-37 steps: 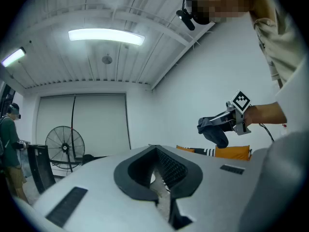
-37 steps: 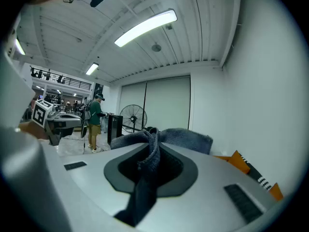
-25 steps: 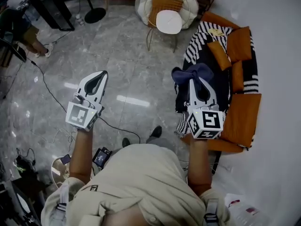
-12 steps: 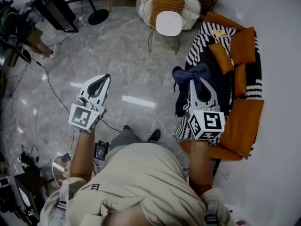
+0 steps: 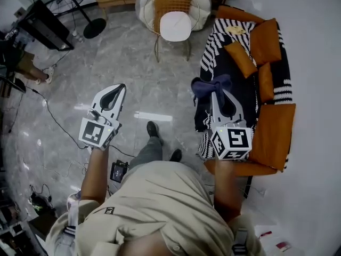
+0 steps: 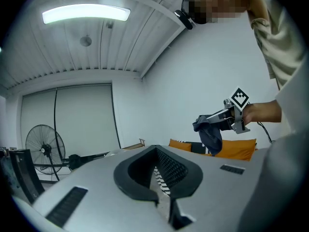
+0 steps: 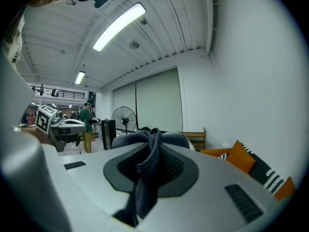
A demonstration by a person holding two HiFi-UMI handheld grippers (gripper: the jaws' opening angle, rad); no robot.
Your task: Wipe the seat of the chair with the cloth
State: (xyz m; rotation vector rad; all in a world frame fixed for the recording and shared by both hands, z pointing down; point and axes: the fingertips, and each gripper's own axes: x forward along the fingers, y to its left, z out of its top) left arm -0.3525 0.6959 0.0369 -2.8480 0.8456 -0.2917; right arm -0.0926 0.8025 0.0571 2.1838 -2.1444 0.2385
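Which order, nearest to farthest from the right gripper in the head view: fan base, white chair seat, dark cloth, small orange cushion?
1. dark cloth, held in the fingers of the right gripper.
2. small orange cushion, on the sofa, ahead right.
3. white chair seat, ahead left.
4. fan base, far left.

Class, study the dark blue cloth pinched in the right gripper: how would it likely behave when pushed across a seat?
Probably floppy: the cloth hangs limp below the right gripper. Likely light, since one small pinch between the shut jaws carries all of it. It bunches in soft folds there, so it may crumple rather than slide flat when pushed.
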